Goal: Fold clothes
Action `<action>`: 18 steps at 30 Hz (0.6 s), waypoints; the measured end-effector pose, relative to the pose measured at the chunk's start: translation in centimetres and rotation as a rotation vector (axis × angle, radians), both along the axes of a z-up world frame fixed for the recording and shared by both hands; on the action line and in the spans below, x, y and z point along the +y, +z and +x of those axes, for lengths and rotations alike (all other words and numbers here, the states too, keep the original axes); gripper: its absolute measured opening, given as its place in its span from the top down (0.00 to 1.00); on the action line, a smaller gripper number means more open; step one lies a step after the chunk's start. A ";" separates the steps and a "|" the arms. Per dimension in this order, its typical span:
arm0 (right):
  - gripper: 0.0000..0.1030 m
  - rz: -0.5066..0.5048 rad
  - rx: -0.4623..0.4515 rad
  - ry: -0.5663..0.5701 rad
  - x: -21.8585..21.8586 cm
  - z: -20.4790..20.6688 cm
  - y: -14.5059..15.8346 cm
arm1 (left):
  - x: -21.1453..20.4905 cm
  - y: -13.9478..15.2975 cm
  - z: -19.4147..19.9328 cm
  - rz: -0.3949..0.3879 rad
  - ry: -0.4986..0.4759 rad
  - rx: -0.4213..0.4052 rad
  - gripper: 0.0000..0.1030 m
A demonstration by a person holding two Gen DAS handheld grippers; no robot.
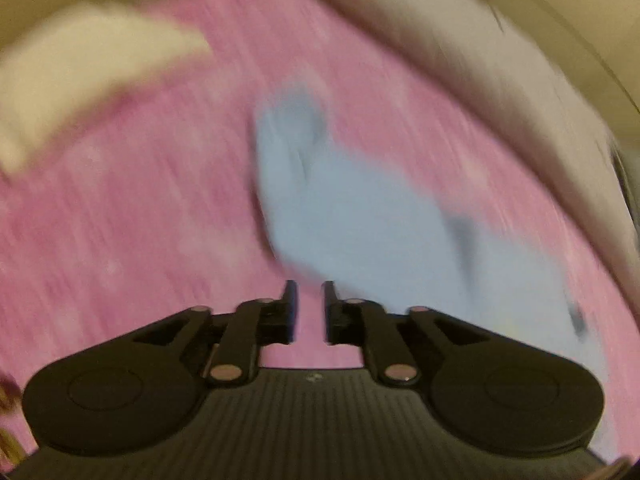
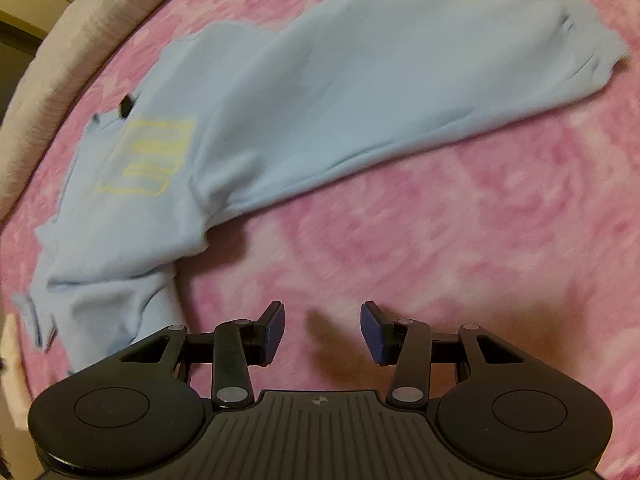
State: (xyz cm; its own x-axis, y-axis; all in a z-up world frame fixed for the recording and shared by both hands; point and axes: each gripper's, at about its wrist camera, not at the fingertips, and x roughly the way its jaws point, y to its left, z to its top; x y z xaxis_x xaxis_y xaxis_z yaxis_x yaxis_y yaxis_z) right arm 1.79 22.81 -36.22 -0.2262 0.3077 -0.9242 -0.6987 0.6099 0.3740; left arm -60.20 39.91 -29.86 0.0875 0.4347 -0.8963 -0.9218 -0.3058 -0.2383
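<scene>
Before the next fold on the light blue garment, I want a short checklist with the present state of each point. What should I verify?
1. Left tongs hold nothing: ok. There is a narrow gap between them, and only pink cover shows in it.
2. Right tongs hold nothing: ok. They stand wide apart over the pink cover.
3. Light blue garment lies on the cover, not hanging off: ok in the right wrist view.
4. Garment is flat enough to fold: not ok. The end near the left edge is bunched and creased.
5. Yellow print faces up: ok.
6. Left view sharp enough to aim a grasp: not ok, it is blurred.
</scene>
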 end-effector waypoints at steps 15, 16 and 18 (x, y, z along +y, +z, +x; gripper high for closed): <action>0.51 0.002 0.101 -0.031 -2.4 -4.9 -0.5 | -8.1 -9.7 4.1 -0.338 0.472 -0.599 0.64; 0.51 0.001 0.097 -0.036 -2.7 -4.8 -0.5 | -7.9 -9.8 4.3 -0.349 0.476 -0.608 0.63; 0.51 -0.006 0.087 -0.044 -3.0 -4.7 -0.5 | -7.3 -10.3 4.3 -0.384 0.486 -0.614 0.57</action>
